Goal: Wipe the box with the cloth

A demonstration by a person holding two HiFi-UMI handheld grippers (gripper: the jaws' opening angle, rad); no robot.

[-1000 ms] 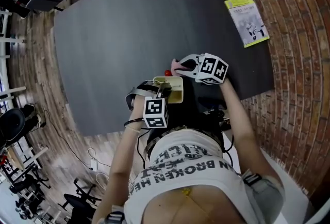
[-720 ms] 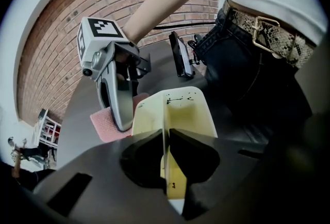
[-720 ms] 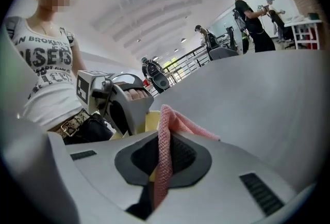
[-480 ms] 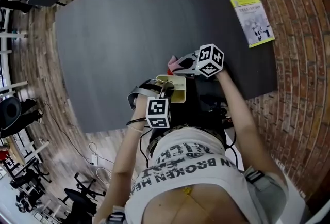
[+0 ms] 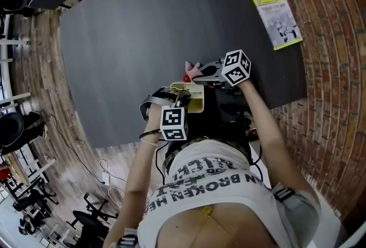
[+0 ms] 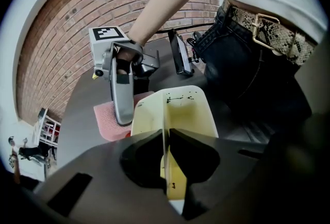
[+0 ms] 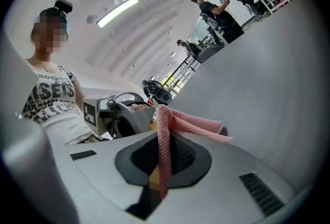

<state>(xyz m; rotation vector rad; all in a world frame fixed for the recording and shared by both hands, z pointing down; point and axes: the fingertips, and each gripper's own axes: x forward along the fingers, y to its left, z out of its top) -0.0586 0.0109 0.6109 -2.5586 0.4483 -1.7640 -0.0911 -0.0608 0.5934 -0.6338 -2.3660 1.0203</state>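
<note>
A pale yellow box (image 5: 193, 99) with a middle wall stands at the dark table's near edge. My left gripper (image 5: 182, 98) points steeply down into it, shut on that middle wall (image 6: 166, 114). In the left gripper view the box (image 6: 191, 109) fills the centre, and the pink cloth (image 6: 105, 124) lies against its far left side. My right gripper (image 5: 201, 71) is shut on the pink cloth (image 5: 192, 69) just beyond the box. In the right gripper view the cloth (image 7: 164, 138) hangs folded between the jaws. A small red thing (image 5: 186, 79) shows beside the cloth.
A yellow-green booklet (image 5: 276, 20) lies at the far right of the dark table (image 5: 143, 30). The person's body stands close against the table's near edge. Brick-patterned floor surrounds the table, with chairs and desks at the far left.
My right gripper has rolled, its marker cube turning and shifting slightly away from the person, with the cloth still in it. The left gripper and the box have stayed in place.
</note>
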